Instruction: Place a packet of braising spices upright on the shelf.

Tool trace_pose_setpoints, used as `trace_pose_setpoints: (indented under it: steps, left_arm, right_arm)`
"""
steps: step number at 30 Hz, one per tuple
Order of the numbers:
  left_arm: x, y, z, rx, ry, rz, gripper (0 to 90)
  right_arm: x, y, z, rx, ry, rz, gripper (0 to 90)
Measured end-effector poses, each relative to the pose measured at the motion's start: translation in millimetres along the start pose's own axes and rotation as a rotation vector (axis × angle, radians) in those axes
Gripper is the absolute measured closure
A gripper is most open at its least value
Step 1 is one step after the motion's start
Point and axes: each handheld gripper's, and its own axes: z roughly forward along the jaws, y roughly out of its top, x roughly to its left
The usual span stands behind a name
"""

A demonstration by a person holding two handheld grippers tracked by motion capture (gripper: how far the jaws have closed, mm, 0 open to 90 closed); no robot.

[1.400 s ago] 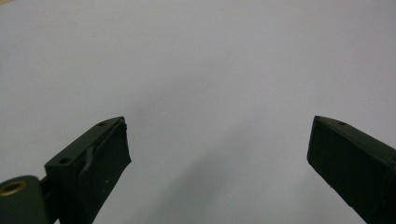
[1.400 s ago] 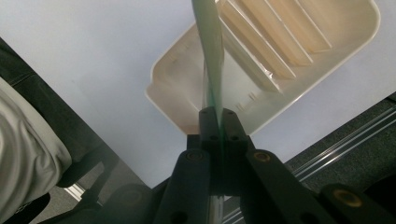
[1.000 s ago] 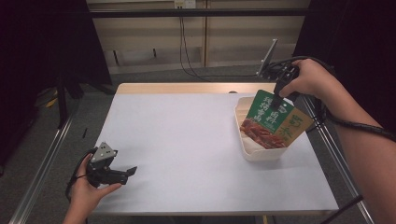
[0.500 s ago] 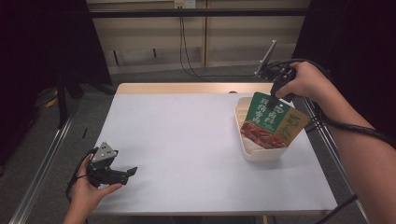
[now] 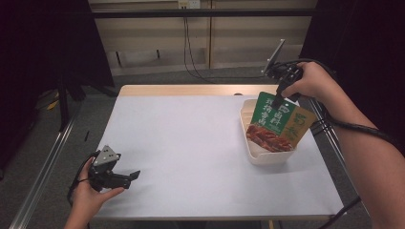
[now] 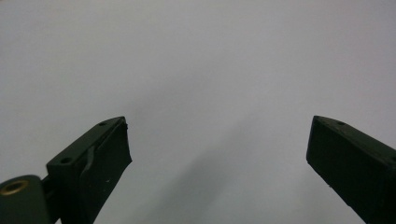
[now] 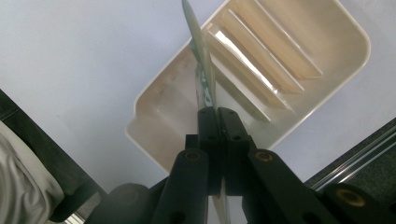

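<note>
A green and yellow food packet [image 5: 276,123] hangs upright over the cream slotted rack [image 5: 265,156] at the table's right side. My right gripper [image 5: 280,94] is shut on the packet's top edge. In the right gripper view the packet [image 7: 201,70] shows edge-on, running down from the closed jaws toward the rack [image 7: 149,116] and its slanted dividers. My left gripper [image 5: 129,176] rests at the table's front left corner, held in a hand, jaws wide apart. The left gripper view has its two black fingers [image 6: 93,158] spread over bare table with nothing between them.
The white table top [image 5: 191,148] stretches between the two grippers. A metal rail [image 5: 329,143] runs along the table's right edge beside the rack. A black cable [image 5: 353,129] trails along the right forearm. Dark curtains and a beige wall stand behind the table.
The right gripper has carried the packet a little lower and further back over the rack. The left gripper has stayed still.
</note>
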Motion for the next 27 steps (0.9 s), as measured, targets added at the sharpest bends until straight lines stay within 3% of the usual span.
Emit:
trace_pose_setpoints:
  steps: [5,11,12,14,27]
  left_arm:
    - [-1.3,-0.2,0.2,0.007,0.003,0.003,6.3]
    - [0.5,-0.8,-0.1,0.009,-0.002,0.001,6.2]
    - [0.3,-0.9,0.0,0.009,-0.003,0.001,6.1]
    - [0.2,-0.9,0.1,0.008,-0.005,0.001,6.0]
    - [0.3,-0.5,-1.8,-0.002,0.002,-0.004,5.8]
  right_arm:
    - [-1.6,1.0,0.1,-0.001,0.001,0.013,88.4]
    - [-4.6,1.3,-1.1,-0.028,-0.027,0.018,77.5]
    - [-6.3,1.0,-2.9,-0.036,-0.035,0.025,71.0]
    - [-5.6,0.7,-4.2,-0.031,-0.045,0.037,67.2]
    - [-5.2,1.5,-7.4,-0.051,-0.088,0.033,53.3]
